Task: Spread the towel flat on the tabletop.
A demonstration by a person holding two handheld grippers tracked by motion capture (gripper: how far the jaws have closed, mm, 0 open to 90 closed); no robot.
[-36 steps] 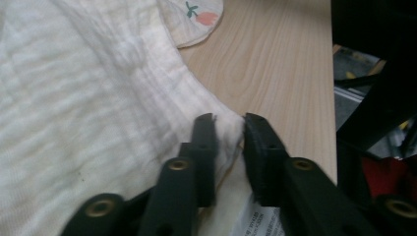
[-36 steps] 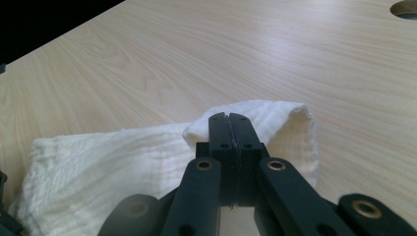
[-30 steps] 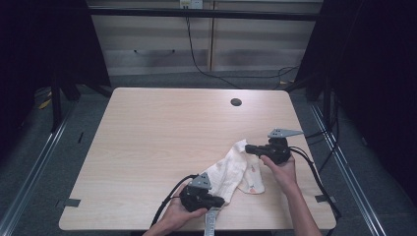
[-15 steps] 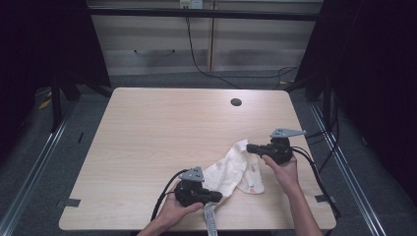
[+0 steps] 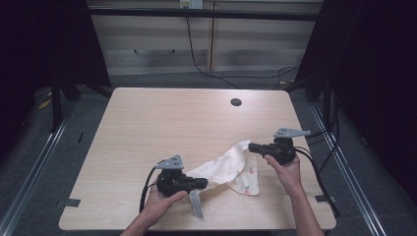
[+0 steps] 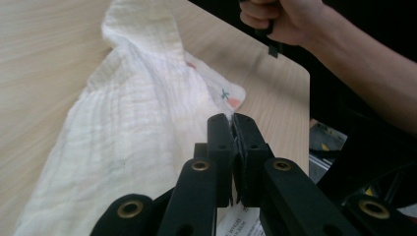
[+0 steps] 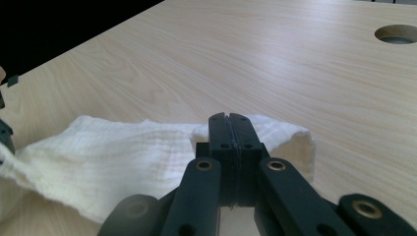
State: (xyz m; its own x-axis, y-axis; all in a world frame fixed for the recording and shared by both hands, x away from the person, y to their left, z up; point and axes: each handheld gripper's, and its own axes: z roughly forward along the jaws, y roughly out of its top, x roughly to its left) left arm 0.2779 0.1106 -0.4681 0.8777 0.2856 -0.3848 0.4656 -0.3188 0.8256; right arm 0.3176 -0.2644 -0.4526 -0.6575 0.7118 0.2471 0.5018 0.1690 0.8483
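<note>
A white crinkled cloth (image 5: 227, 166) with small coloured prints is stretched between both grippers near the table's front edge. My left gripper (image 5: 202, 184) is shut on the cloth's near-left end, where a white care label (image 5: 196, 207) hangs down. In the left gripper view the jaws (image 6: 232, 119) pinch the cloth's (image 6: 133, 118) edge, and a person's other hand (image 6: 287, 19) shows beyond. My right gripper (image 5: 252, 146) is shut on the far-right corner. The right gripper view shows its jaws (image 7: 230, 118) clamped on a fold of the cloth (image 7: 108, 150), which lifts off the wood.
The light wooden table (image 5: 162, 123) has a round cable hole (image 5: 236, 102) at the back right. Black cables trail off both grippers toward the table's front and right edges. Cabinets and a dark frame stand behind the table.
My left gripper has moved left and risen a little with the cloth's end, drawing the cloth out longer between the two grippers. The right gripper has stayed put.
</note>
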